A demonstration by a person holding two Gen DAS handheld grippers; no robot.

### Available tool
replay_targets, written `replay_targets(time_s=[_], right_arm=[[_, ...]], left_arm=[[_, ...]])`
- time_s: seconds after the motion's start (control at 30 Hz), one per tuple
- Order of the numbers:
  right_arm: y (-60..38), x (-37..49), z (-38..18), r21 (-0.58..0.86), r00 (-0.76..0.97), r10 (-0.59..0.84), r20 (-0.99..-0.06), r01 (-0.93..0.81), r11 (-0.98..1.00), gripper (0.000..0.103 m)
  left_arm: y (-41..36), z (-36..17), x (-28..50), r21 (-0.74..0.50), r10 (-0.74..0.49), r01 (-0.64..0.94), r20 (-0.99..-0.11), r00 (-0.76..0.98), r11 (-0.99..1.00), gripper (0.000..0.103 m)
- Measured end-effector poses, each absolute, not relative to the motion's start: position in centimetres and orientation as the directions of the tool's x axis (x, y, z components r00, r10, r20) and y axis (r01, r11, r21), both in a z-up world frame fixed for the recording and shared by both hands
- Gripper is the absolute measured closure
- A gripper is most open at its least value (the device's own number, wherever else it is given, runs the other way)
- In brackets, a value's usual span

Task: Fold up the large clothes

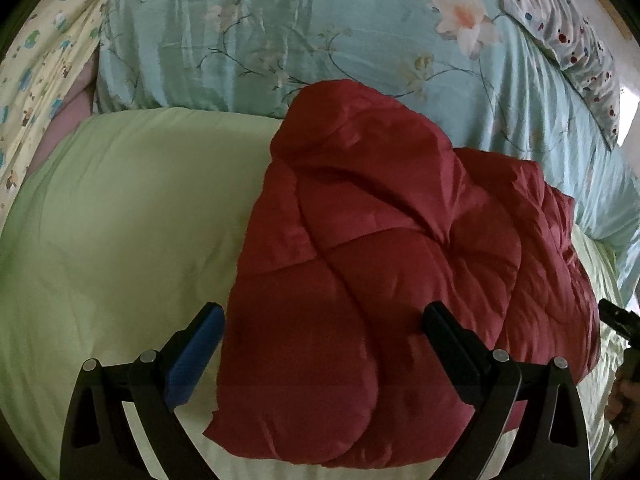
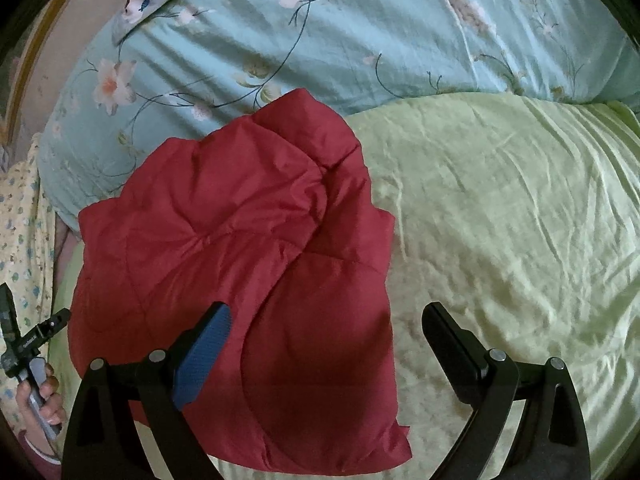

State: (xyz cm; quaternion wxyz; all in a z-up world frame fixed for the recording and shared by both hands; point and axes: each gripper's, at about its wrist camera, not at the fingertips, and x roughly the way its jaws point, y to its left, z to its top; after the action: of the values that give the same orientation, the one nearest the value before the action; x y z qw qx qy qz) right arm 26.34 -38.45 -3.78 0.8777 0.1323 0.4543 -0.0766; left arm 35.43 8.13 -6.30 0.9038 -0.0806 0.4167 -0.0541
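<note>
A dark red quilted puffer jacket lies folded into a compact bundle on a pale green quilt. My left gripper is open and empty, held just above the jacket's near edge. In the right wrist view the same jacket lies left of centre on the green quilt. My right gripper is open and empty above the jacket's near right edge. The left gripper's body and the hand holding it show at the left edge of the right wrist view.
A light blue floral duvet is piled behind the jacket. A spotted pillow lies at the far right. A yellow printed sheet hangs at the left. A wooden bed frame shows at the far left.
</note>
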Motion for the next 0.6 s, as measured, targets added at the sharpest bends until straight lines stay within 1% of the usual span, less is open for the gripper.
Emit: replay_targets(time_s=[0.17,0.43,0.6], right_arm=[[-39.9,26.0,-4.1,0.205,0.576,0.009,-0.817,0.278,0.938,0.006],[-41.5,26.0,-5.3,0.275,0.566,0.057,-0.823,0.309,0.910,0.006],[-41.9,26.1,-6.3,0.329,0.571,0.105,-0.814,0.306,0.893,0.006]], left_arm=[[9.5,-6.7,35.2,-0.256,-0.207,0.021,-0.725,0.657,0.966,0.001],[11.9,-8.9,36.2,-0.360,-0.256,-0.044,-0.738,0.624,0.932,0.001],[12.7,-10.1,37.1,-0.430,-0.324,-0.038,-0.731,0.600,0.902,0.001]])
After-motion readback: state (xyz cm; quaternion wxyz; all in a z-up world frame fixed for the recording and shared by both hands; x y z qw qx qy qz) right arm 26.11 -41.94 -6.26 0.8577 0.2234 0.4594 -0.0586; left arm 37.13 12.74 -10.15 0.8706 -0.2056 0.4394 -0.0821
